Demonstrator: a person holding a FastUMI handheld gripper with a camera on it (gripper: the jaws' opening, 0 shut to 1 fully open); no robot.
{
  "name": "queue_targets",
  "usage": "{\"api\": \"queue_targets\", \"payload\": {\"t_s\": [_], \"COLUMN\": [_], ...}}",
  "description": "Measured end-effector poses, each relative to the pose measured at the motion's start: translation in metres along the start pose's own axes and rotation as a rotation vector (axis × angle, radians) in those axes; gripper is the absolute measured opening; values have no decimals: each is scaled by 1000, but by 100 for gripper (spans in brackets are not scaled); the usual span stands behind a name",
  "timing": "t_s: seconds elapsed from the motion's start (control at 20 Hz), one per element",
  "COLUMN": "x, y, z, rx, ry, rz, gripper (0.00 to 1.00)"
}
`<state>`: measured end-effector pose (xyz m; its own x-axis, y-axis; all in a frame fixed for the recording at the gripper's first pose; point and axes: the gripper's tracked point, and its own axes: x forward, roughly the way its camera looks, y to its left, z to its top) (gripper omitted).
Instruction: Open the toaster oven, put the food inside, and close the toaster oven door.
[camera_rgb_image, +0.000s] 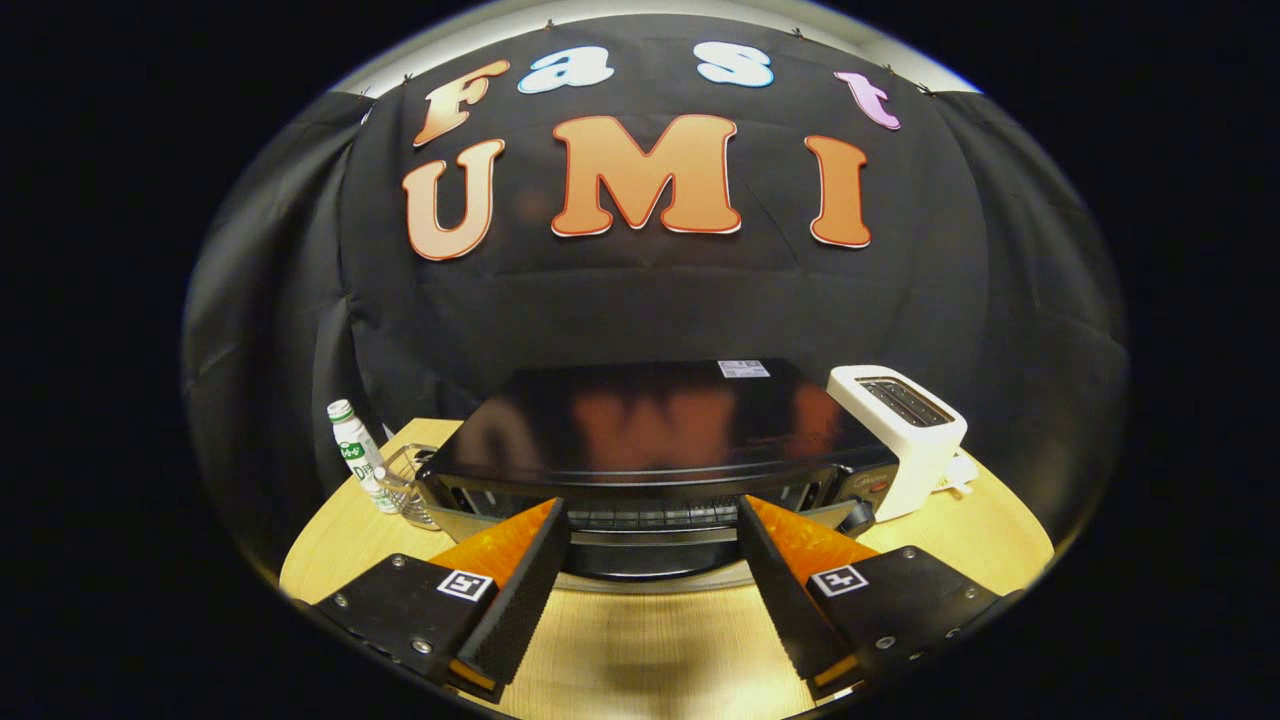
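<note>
claw (655, 520) spread wide and empty — toaster oven (655, 440) just ahead on table (640, 640).

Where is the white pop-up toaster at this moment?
In the gripper view, the white toaster stands on the wooden table, right beside the black toaster oven, beyond the open gripper.
</note>
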<state>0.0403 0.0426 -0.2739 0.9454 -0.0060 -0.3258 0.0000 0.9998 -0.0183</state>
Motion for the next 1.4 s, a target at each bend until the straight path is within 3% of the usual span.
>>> {"api": "queue_targets", "payload": {"t_s": [0.4, 0.8, 1.25, 1.4], "x": [-43, -69, -65, -64], "y": [-4, -10, -21, -20], "z": [-46, -123, -196, -203], "rx": [-4, -13, -2, -12], "ry": [38, 144, 282, 285], "rz": [35, 17, 5, 8], "gripper": [99, 99, 99, 100]}}
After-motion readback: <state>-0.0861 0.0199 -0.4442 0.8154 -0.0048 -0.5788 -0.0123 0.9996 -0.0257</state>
